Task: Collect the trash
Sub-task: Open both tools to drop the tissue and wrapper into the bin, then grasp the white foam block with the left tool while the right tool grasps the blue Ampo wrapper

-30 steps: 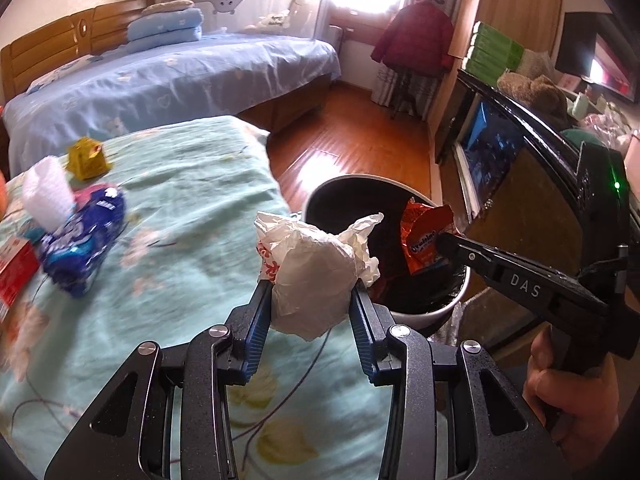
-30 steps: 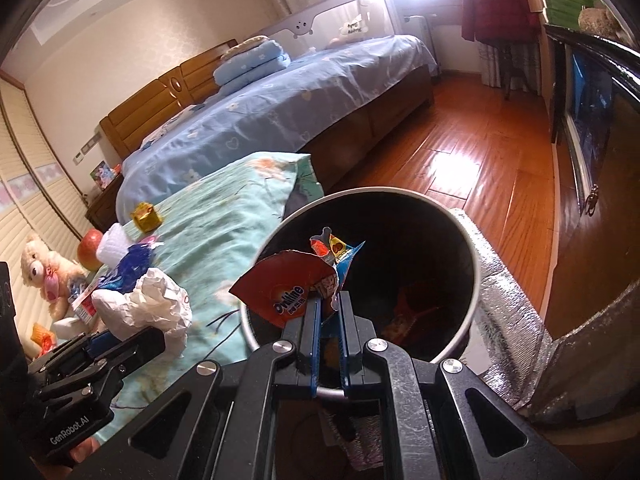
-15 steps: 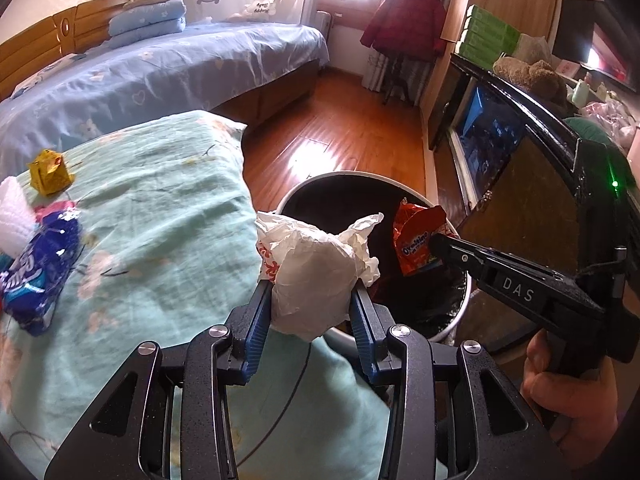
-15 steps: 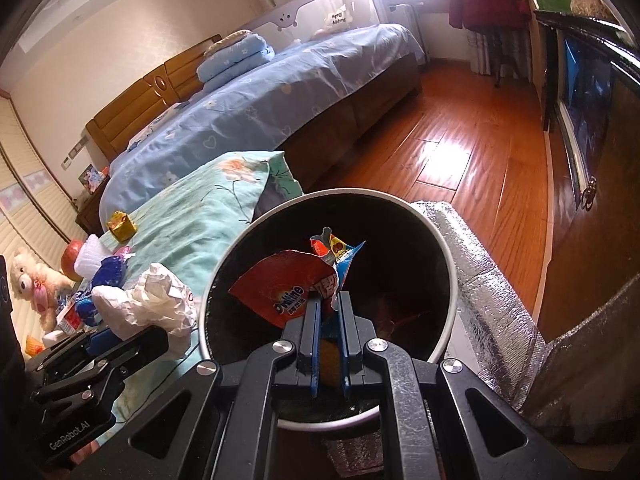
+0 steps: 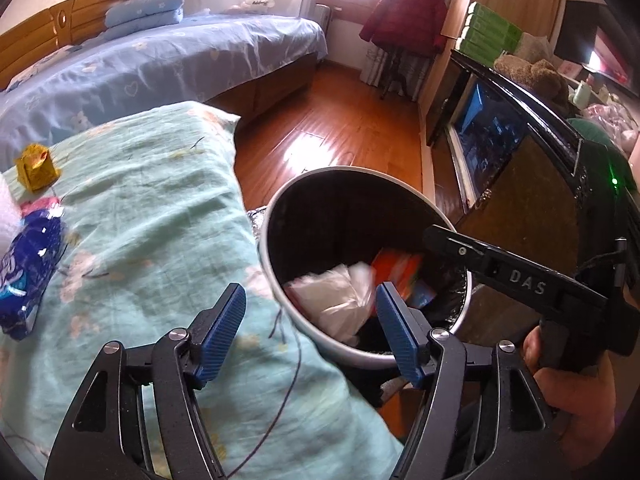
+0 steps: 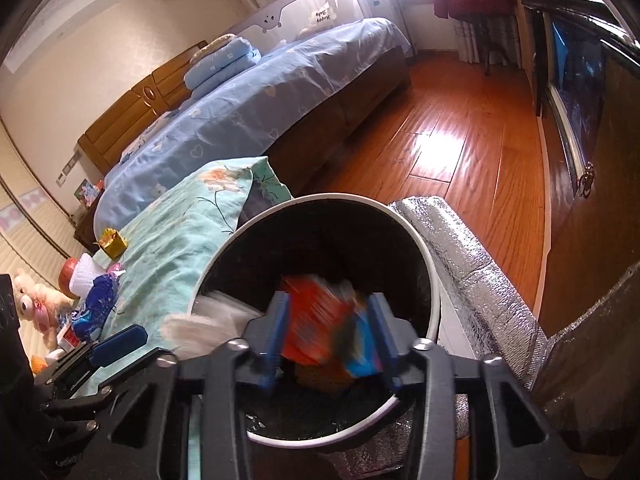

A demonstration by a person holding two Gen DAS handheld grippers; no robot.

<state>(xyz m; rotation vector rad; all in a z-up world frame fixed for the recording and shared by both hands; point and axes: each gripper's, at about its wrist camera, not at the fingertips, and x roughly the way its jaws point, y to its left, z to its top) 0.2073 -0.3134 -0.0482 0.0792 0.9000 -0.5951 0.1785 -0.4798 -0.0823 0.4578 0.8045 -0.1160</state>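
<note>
Teal quilt point(image 5: 132, 220) fills nine o'clock; black bin point(image 5: 360, 216) at centre, just beside its edge. White crumpled bag point(image 5: 340, 300) and orange wrapper point(image 6: 316, 320) blurred inside the bin mouth, apparently dropping. Left gripper point(image 5: 310, 332) jaws apart, empty; right gripper point(image 6: 330, 338) jaws apart too. Release step. Next, probably: yellow scrap point(image 5: 36, 164) at ten o'clock on the quilt, needing a reach back
</note>
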